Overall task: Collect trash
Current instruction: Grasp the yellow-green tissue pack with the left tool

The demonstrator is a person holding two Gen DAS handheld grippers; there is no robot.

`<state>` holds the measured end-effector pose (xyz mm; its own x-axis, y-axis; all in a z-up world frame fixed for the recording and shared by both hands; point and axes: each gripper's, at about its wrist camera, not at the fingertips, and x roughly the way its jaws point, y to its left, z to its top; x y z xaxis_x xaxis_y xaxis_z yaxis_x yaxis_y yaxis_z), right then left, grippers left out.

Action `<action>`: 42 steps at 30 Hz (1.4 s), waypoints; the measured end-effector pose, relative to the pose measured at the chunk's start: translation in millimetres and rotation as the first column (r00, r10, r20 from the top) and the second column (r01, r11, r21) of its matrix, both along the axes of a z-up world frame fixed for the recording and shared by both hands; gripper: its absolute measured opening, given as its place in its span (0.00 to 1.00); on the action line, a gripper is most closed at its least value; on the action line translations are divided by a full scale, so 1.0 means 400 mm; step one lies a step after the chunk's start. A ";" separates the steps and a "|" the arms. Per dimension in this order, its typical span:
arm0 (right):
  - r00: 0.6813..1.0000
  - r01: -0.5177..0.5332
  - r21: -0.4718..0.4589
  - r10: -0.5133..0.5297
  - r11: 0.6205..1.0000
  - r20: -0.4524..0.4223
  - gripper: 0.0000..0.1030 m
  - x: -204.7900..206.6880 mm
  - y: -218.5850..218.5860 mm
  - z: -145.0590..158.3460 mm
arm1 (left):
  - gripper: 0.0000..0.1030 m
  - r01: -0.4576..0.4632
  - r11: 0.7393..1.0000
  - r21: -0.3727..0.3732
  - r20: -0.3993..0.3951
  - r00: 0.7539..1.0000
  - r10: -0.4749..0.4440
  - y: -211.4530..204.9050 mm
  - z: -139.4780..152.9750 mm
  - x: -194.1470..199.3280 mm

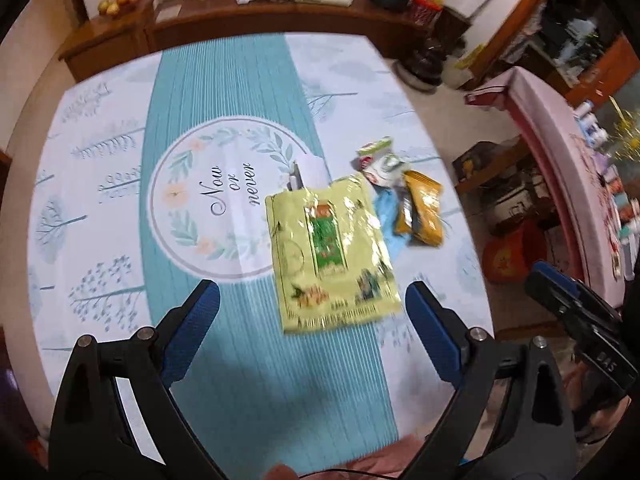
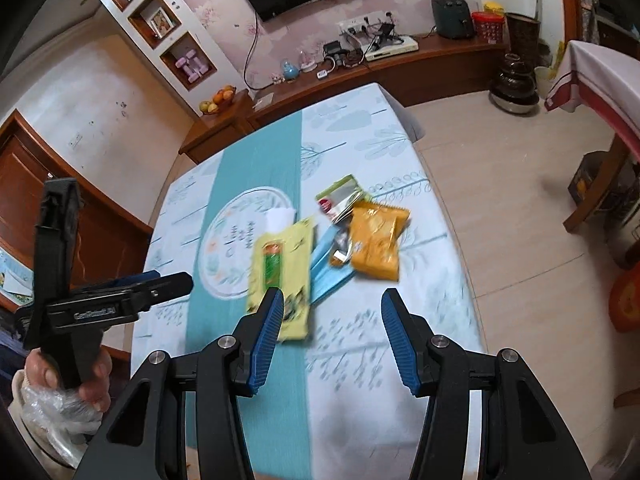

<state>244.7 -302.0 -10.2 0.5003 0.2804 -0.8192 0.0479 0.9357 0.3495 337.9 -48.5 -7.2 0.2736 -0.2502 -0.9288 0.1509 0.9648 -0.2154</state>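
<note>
Both hand-held grippers hang above the near edge of the table (image 1: pixel 100 184), and neither holds anything. The left hand-held gripper (image 1: pixel 312 312) has its blue-padded fingers (image 1: pixel 192 332) spread wide, and the right hand-held gripper (image 2: pixel 328 320) is spread as well.

The trash lies in a loose heap on the patterned cloth, right of the round "Now or never" emblem (image 1: pixel 224 196) and towards the right edge. Nearest is a yellow-green packet (image 1: pixel 332 256) lying flat. Beyond it lie an orange wrapper (image 1: pixel 422 210), a crumpled white-and-green wrapper (image 1: pixel 380 164) and a blue piece (image 1: pixel 386 216) partly under the others. A white scrap (image 1: pixel 312 172) pokes out behind the yellow-green packet.
</note>
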 end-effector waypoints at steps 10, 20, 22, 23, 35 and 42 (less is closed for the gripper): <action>0.984 -0.122 0.051 0.128 0.991 -0.123 0.51 0.267 -0.072 -0.204 | 0.92 -0.122 0.990 0.076 -0.133 0.982 0.131 -0.074 -0.203 0.240; 0.958 -0.207 0.093 0.221 0.974 -0.181 0.51 0.377 -0.066 -0.312 | 0.92 -0.159 0.974 0.158 -0.201 0.961 0.189 -0.109 -0.321 0.302; 0.955 -0.223 0.092 0.236 0.971 -0.181 0.51 0.382 -0.060 -0.315 | 0.92 -0.168 0.971 0.169 -0.226 0.953 0.204 -0.118 -0.342 0.305; 0.953 -0.229 0.091 0.242 0.969 -0.181 0.51 0.382 -0.057 -0.315 | 0.90 -0.180 0.970 0.166 -0.240 0.946 0.217 -0.119 -0.351 0.307; 0.947 -0.239 0.117 0.258 0.964 -0.190 0.51 0.378 -0.062 -0.330 | 0.35 -0.122 0.968 0.221 -0.178 0.970 0.163 -0.225 -0.332 0.321; 0.945 -0.248 0.126 0.269 0.960 -0.184 0.51 0.364 -0.057 -0.328 | 0.33 -0.124 0.976 0.179 -0.114 0.983 0.146 -0.261 -0.315 0.276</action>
